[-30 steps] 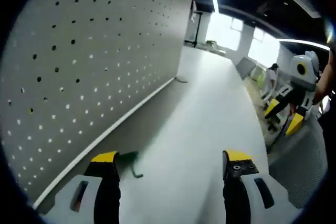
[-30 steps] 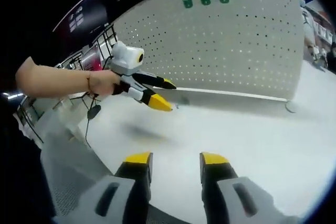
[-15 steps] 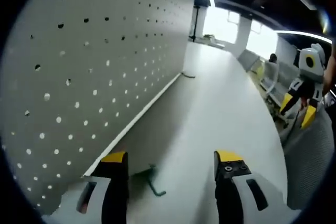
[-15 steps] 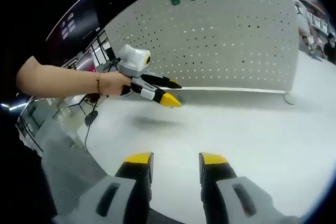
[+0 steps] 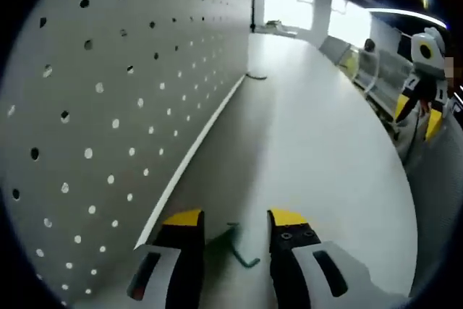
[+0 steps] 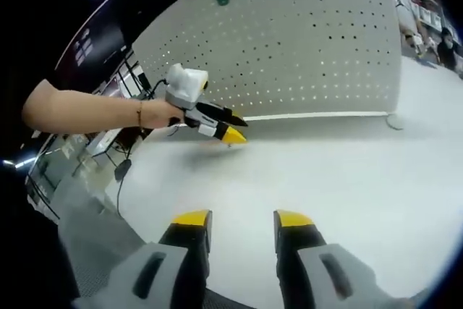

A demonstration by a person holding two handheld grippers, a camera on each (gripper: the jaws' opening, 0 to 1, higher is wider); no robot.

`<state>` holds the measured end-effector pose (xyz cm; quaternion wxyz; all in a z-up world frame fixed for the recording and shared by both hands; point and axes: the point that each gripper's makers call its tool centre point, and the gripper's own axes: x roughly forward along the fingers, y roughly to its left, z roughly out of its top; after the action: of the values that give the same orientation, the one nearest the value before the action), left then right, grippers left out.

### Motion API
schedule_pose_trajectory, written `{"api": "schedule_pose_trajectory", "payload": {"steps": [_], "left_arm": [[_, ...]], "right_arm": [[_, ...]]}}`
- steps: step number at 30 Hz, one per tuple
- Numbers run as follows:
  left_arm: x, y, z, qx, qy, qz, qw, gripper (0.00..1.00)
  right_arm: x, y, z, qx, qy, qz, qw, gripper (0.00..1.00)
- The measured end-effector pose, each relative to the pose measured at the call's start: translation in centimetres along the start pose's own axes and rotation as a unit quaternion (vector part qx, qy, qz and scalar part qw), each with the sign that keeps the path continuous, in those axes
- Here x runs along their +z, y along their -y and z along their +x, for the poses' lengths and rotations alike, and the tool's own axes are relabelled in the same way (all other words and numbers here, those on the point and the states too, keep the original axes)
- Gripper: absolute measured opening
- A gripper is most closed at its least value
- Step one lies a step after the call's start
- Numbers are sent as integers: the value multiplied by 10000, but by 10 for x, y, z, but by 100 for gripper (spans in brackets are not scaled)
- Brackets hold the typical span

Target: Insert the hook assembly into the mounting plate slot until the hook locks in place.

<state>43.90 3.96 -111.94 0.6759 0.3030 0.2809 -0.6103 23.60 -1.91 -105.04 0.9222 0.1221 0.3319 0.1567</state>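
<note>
White counter (image 5: 311, 128) along pegboard wall (image 5: 108, 70); green hook (image 5: 235, 245) flat on counter by board's foot, between left claw's (image 5: 235, 218) part-open jaws, ungripped. Right claw (image 6: 242, 218) open, empty, well back. Risk: closing off-centre, flicking hook away.

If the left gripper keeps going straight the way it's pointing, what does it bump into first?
Probably the small green hook lying on the white table, right between the left gripper fingers. Past it the table looks free, though depth is hard to judge.
</note>
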Motion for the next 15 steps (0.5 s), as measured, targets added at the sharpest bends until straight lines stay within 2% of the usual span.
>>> {"api": "schedule_pose_trajectory", "payload": {"steps": [1, 5, 8, 11, 15], "left_arm": [[-1, 1, 0, -7, -53, 91, 9999, 25], [1, 1, -1, -43, -69, 40, 10000, 16], [-4, 1, -2, -49, -283, 177, 9994, 8], [-6, 3, -4, -76, -470, 539, 9974, 5], [-8, 5, -5, -100, -572, 627, 9963, 3]], "right_arm": [[-1, 0, 1, 2, -7, 12, 10000, 31], [-1, -2, 2, 18, 9, 55, 10000, 31], [0, -5, 4, 63, 25, 86, 9999, 31], [0, -7, 5, 93, 33, 83, 9999, 31], [-2, -7, 4, 108, 22, 98, 9999, 30]]}}
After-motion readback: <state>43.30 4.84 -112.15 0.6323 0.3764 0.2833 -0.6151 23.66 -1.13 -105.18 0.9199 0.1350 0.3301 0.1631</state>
